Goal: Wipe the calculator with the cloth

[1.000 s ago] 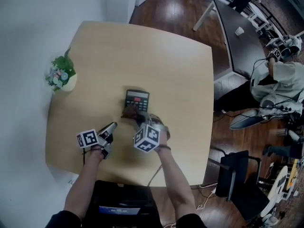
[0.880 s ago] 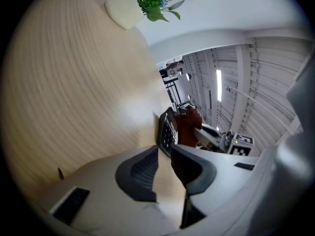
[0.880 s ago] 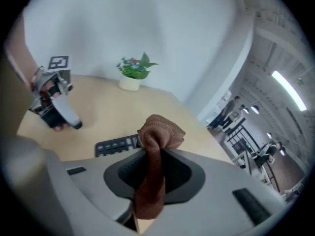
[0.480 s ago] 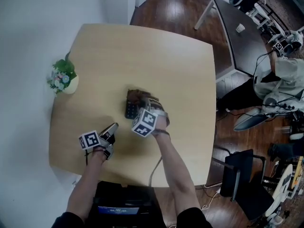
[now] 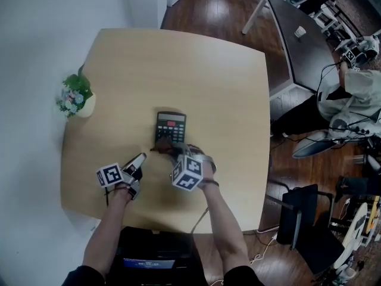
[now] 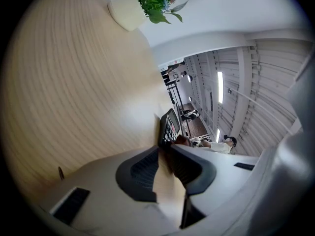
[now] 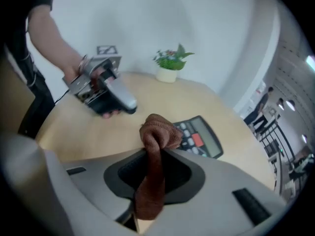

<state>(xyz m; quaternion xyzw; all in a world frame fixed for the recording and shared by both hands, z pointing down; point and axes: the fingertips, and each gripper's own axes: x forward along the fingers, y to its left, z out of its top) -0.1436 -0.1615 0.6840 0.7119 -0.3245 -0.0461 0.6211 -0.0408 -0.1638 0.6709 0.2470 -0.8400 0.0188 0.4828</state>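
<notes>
My R gripper (image 5: 171,152) pinches cloth (image 7: 156,132) at calculator (image 5: 171,126) near edge. Wipe underway, I judge; display end left. L gripper (image 5: 139,159) pressed together, empty.

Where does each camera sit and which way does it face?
Head view: on the head, steeply down at the table; both forearms show.
Left gripper view: on the left hand-held gripper, along shut jaws toward the calculator; no body.
Right gripper view: on the right hand-held gripper, past the clamped cloth; the person's left hand shows.
Shared: all three show calculator and plant.
</notes>
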